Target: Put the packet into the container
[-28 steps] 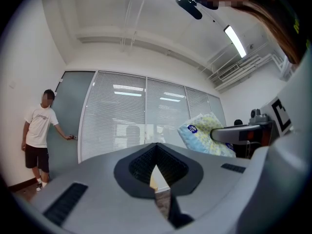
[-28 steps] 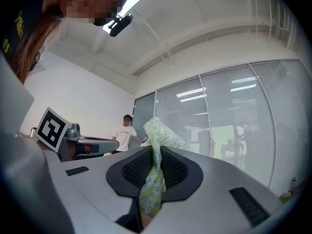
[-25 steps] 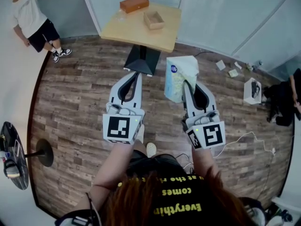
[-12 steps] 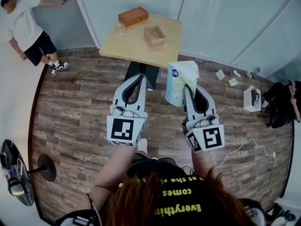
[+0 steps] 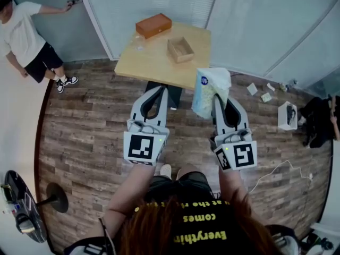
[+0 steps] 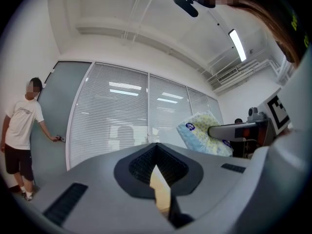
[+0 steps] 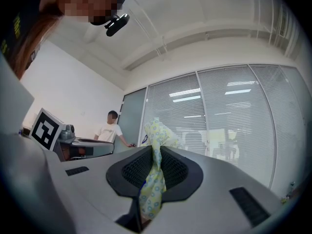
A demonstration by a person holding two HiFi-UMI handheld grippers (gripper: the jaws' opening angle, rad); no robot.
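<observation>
The left tongs (image 5: pixel 161 88) are clenched on nothing, their tips now nearer the counter (image 5: pixel 143 57) than a second ago. The open container (image 5: pixel 180 49) sits on the counter's far right part. The right tongs (image 5: pixel 217 96) grasp the packet (image 5: pixel 209 88), held in the air and now overlapping the counter's near right corner.
</observation>
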